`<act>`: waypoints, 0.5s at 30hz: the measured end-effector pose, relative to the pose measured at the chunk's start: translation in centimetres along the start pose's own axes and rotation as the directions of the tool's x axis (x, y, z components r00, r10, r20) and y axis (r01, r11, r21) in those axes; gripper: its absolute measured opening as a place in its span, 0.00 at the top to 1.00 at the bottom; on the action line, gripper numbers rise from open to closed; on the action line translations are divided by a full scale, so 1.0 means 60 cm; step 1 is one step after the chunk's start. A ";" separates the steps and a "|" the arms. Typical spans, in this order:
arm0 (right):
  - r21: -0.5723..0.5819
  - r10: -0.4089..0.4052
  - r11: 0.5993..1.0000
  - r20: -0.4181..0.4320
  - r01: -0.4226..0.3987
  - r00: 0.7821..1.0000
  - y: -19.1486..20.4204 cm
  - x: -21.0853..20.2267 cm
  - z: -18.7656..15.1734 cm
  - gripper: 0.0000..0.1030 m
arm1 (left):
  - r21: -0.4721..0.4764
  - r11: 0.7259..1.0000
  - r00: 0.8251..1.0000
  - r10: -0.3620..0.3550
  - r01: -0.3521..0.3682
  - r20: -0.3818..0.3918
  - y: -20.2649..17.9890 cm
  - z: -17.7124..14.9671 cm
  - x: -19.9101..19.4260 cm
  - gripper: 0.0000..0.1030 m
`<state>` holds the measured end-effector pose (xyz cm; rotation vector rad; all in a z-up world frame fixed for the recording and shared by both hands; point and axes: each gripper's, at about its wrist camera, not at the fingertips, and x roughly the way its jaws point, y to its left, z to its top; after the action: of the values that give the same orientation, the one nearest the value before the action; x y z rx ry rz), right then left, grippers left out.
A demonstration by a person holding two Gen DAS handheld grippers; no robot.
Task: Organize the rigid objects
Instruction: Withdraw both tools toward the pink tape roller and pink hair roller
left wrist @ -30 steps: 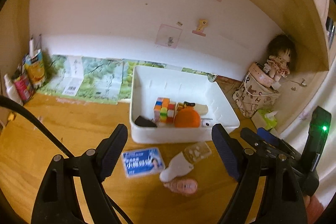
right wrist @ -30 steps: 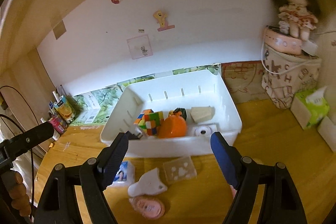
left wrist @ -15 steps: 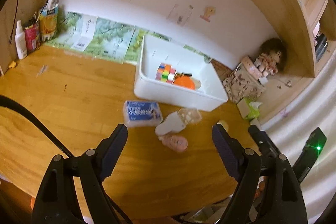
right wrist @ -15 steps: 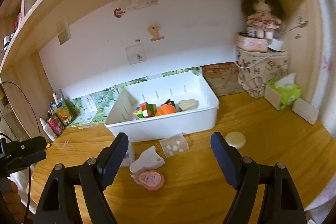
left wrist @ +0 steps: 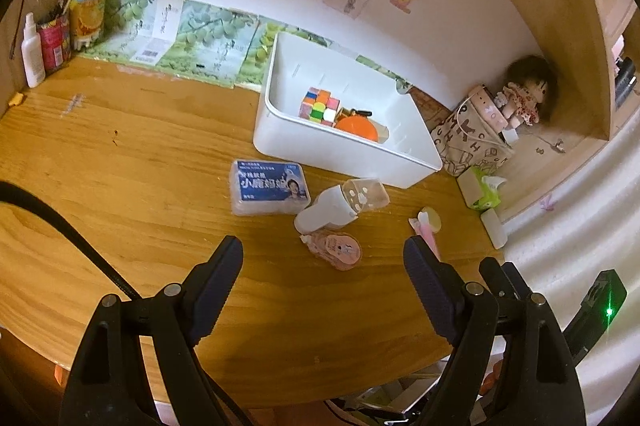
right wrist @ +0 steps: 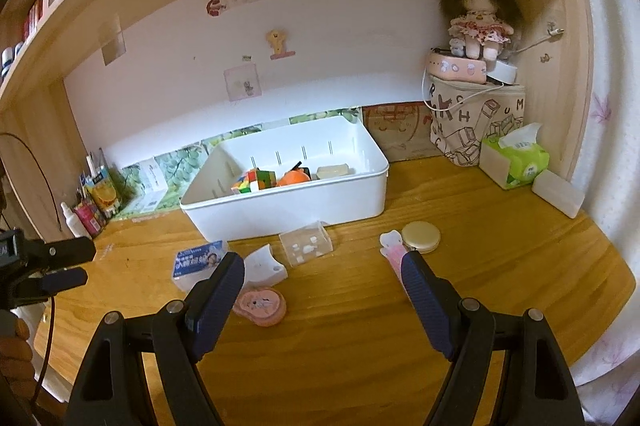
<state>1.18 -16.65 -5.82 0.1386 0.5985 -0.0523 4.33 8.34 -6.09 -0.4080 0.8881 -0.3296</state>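
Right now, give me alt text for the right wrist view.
A white bin on a wooden desk holds a cube and orange ball. In front lie a blue pack, clear box, pink case and round tin, beyond the open right gripper.

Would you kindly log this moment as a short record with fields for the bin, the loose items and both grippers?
bin: white plastic bin on the wooden desk
inside bin: multicoloured puzzle cube, orange round object
loose in front: blue-labelled packet, clear plastic box, pink round case, round cream compact
left gripper: open, empty
right gripper: open, empty
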 end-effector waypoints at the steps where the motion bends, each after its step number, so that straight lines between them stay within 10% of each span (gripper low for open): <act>1: -0.012 0.002 1.000 -0.009 -0.002 1.000 -0.003 0.005 0.000 0.21 | -0.005 1.000 1.000 -0.001 0.001 -0.004 -0.002 -0.001 0.005 0.18; 15: -0.141 0.079 0.985 -0.130 -0.097 0.988 -0.053 0.076 0.020 0.21 | -0.079 0.995 0.995 0.046 -0.053 -0.087 -0.064 -0.001 0.099 0.18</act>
<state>5.34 -20.01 -7.76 0.0252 0.7176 0.0867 7.33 2.38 -8.34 -0.4491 0.9958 -0.2673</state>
